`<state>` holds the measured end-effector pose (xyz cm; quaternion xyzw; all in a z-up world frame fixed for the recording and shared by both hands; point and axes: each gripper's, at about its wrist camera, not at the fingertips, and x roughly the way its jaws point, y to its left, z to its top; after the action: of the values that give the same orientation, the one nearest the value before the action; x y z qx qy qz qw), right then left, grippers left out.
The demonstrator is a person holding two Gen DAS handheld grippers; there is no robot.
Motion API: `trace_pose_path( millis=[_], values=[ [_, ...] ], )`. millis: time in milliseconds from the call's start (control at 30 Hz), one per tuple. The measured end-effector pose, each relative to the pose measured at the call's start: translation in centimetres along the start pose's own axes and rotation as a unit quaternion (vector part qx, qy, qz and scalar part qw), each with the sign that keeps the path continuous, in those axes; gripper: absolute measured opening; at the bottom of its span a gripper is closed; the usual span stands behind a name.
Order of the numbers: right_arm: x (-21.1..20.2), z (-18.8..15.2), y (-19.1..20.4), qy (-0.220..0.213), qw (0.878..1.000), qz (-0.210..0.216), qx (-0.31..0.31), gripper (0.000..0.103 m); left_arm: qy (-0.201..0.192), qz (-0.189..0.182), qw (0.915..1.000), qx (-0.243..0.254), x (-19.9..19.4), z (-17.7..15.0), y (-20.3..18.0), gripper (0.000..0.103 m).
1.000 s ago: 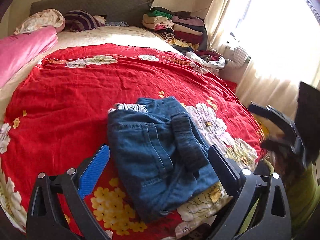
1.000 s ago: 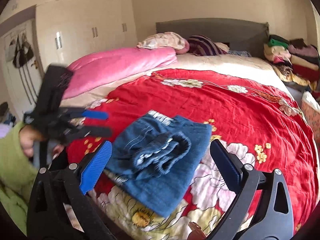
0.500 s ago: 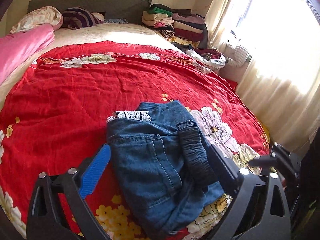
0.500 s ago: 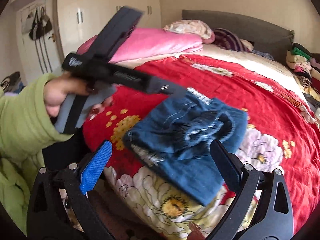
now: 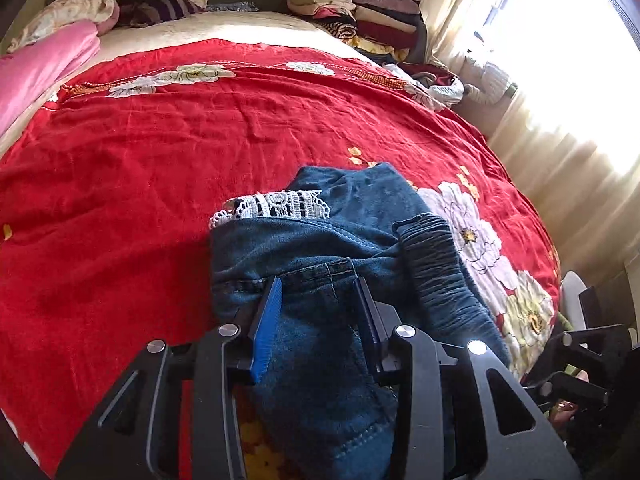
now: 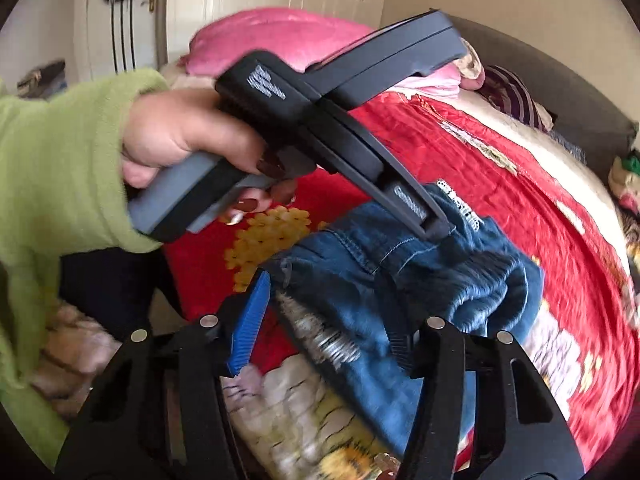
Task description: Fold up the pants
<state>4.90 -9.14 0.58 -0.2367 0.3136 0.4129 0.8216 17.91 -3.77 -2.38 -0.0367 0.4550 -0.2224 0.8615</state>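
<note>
A bedroom, bright at the window, and a wide bed under a red flowered bedspread serves as the working surface. The left claw sits low over the near part of the pants, its jaws closing with a ridge of denim between them by the pocket seam; the pads look just about on the cloth, though I cannot say they pinch it yet. The right claw comes in from the other side, jaws closing too, with the frayed hem edge of the same pants between its fingers; that view is blurred, so contact there is uncertain. In that view a hand in a green sleeve carries the left claw's handle down onto the denim.

Outward from the claws, the pants lie near the foot edge of the bed as a compact, lumpy bundle, a lace trim peeking out at the far side and a ribbed dark band draped across the top. Beyond are a pink duvet and stacked clothes by the headboard.

I judge the folding well advanced: the legs seem already doubled over. What is left looks like one more tidy fold or a straightening of this untidy bundle.
</note>
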Motion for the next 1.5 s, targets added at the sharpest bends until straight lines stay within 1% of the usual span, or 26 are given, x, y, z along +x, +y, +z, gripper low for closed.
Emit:
trace_pose_path(
  millis=[33,67,133,233,300,333,367,500,533,567,600,633,700,733,767,833,900,933,967,1033,1100,1133,1200,1300,1433,1500],
  values=[
    [0.7,0.1,-0.1,0.008,1.000,0.000,-0.007,0.036,0.001,0.001,1.0000,0.000,0.2,0.0,0.1,0.035],
    [1.3,0.0,-0.3,0.019,1.000,0.010,-0.009,0.022,0.002,0.002,1.0000,-0.001,0.3,0.1,0.1,0.036],
    [2.5,-0.4,-1.0,0.046,0.998,0.049,0.010,0.011,0.004,0.003,1.0000,-0.001,0.5,0.2,0.2,0.037],
    [1.3,-1.1,-0.3,0.054,0.996,0.077,-0.003,0.003,0.003,0.002,1.0000,0.001,0.5,0.2,0.0,0.037],
    [0.9,-1.8,0.4,0.064,0.996,0.064,-0.023,0.003,0.001,-0.001,1.0000,0.000,0.5,0.1,0.1,0.037],
    [1.2,-2.5,0.7,0.076,0.995,0.050,-0.030,0.003,-0.001,-0.002,1.0000,-0.001,0.6,0.1,0.1,0.037],
    [1.8,-3.0,0.7,0.082,0.995,0.047,-0.023,0.004,-0.002,-0.004,1.0000,-0.003,0.6,0.1,0.2,0.037],
    [1.9,-3.8,0.0,0.069,0.996,0.059,0.019,0.006,-0.010,0.000,0.9999,-0.006,0.5,-0.2,0.0,0.038],
    [1.0,-3.6,-0.2,0.060,0.996,0.062,0.030,0.011,-0.011,-0.002,0.9999,-0.007,0.3,-0.2,-0.1,0.041],
    [0.0,-3.4,-0.5,0.049,0.996,0.060,0.039,0.022,-0.012,-0.003,0.9999,-0.007,0.1,-0.3,-0.2,0.045],
    [-1.2,-3.3,-0.9,0.033,0.997,0.051,0.051,0.030,-0.014,-0.004,0.9999,-0.005,-0.2,-0.3,-0.3,0.046],
    [-2.4,-3.2,-1.4,0.016,0.997,0.041,0.064,0.040,-0.018,-0.001,0.9998,-0.001,-0.5,-0.3,-0.5,0.049],
    [-4.3,-3.1,-2.9,-0.017,0.995,0.028,0.095,0.042,-0.028,0.002,0.9996,0.004,-1.2,-0.3,-0.8,0.053],
    [-5.5,-3.3,-4.0,-0.036,0.992,0.013,0.122,0.047,-0.034,0.003,0.9994,0.007,-1.7,-0.4,-1.0,0.055],
    [-6.3,-3.5,-5.1,-0.047,0.988,-0.009,0.145,0.057,-0.040,0.005,0.9992,0.008,-2.0,-0.4,-1.2,0.059],
    [-6.9,-3.9,-7.1,-0.058,0.979,-0.043,0.190,0.064,-0.052,0.010,0.9985,0.013,-2.9,-0.5,-1.6,0.060],
    [-6.9,-4.6,-8.9,-0.055,0.970,-0.056,0.232,0.064,-0.060,0.020,0.9978,0.019,-3.6,-0.5,-1.9,0.062],
    [-6.8,-5.1,-9.9,-0.047,0.963,-0.069,0.256,0.064,-0.063,0.024,0.9975,0.022,-3.8,-0.6,-2.0,0.067],
    [-6.4,-5.4,-10.8,-0.039,0.958,-0.075,0.274,0.064,-0.065,0.030,0.9971,0.025,-4.0,-0.6,-2.0,0.068],
    [-5.6,-6.2,-12.4,-0.023,0.947,-0.080,0.310,0.064,-0.066,0.037,0.9968,0.025,-4.2,-0.7,-1.9,0.068],
    [-4.6,-7.1,-13.6,-0.015,0.936,-0.072,0.345,0.064,-0.064,0.039,0.9970,0.022,-4.1,-0.9,-1.7,0.068],
    [-3.7,-6.8,-13.9,-0.011,0.934,-0.069,0.352,0.064,-0.061,0.041,0.9971,0.021,-4.0,-1.1,-1.6,0.068],
    [-2.7,-7.9,-14.6,0.002,0.928,-0.063,0.367,0.064,-0.055,0.045,0.9974,0.015,-3.6,-1.4,-1.2,0.068],
    [-1.1,-8.2,-15.5,0.012,0.921,-0.037,0.388,0.065,-0.043,0.048,0.9979,0.002,-2.8,-2.1,-0.4,0.068],
    [1.1,-8.8,-15.4,0.037,0.920,-0.026,0.390,0.065,-0.029,0.050,0.9983,-0.004,-1.7,-2.8,0.2,0.069],
    [1.9,-9.0,-15.3,0.045,0.920,-0.028,0.389,0.065,-0.023,0.050,0.9984,-0.007,-1.0,-3.0,0.3,0.069]
  ],
)
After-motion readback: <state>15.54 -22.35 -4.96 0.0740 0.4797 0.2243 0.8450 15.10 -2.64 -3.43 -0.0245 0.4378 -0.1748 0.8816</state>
